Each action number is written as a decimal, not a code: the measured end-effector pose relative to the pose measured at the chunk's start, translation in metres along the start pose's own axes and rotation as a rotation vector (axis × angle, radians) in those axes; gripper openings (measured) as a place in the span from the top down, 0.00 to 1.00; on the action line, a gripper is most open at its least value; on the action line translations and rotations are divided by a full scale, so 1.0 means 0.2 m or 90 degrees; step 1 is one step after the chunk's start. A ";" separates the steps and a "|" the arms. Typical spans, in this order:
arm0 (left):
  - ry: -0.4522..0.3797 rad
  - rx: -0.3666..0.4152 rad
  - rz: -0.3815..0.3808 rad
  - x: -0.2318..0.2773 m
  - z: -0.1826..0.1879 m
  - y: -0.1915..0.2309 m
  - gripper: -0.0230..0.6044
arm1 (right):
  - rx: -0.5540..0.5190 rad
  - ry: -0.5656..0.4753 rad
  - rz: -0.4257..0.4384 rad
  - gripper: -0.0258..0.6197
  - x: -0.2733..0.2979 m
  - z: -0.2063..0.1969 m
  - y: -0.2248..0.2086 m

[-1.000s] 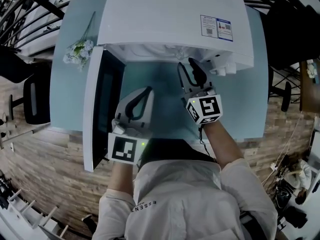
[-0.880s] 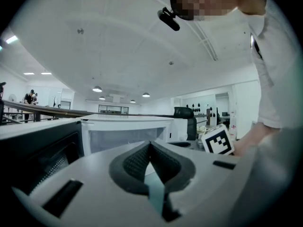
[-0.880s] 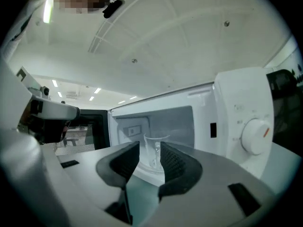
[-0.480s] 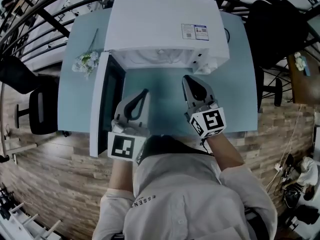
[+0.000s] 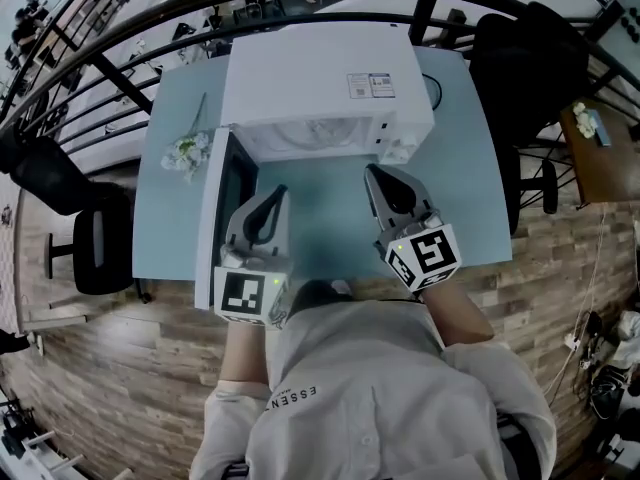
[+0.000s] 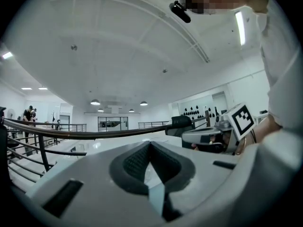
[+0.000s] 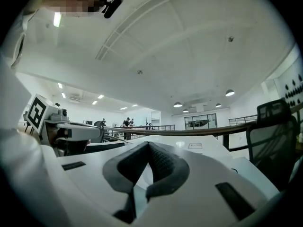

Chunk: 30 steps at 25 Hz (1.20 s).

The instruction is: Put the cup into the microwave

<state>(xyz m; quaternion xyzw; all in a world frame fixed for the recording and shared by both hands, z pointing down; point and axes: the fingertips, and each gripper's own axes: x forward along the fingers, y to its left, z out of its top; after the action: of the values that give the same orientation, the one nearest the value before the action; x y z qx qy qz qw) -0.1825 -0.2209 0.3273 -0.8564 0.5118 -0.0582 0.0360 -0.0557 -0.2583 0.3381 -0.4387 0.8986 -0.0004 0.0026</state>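
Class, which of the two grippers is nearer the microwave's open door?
The left gripper, right beside the open door; the right gripper sits farther off, before the microwave's other end.

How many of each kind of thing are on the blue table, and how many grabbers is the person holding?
Microwaves: 1, the white microwave, door open
Flower bunches: 1, the flower bunch
Grippers: 2, the left gripper and the right gripper, both shut and empty
Total: 4
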 end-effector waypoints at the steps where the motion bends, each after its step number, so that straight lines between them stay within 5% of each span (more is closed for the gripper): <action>1: 0.000 0.004 0.002 0.00 0.01 0.01 0.96 | -0.003 -0.004 0.000 0.94 -0.01 0.02 0.00; 30: 0.000 0.032 0.006 0.06 0.07 0.05 0.96 | 0.002 -0.035 -0.015 0.94 0.00 0.09 -0.09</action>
<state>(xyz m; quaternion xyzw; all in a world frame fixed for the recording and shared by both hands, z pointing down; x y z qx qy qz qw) -0.1829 -0.2368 0.3140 -0.8527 0.5143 -0.0707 0.0580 -0.0414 -0.2696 0.3194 -0.4491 0.8930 0.0104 0.0279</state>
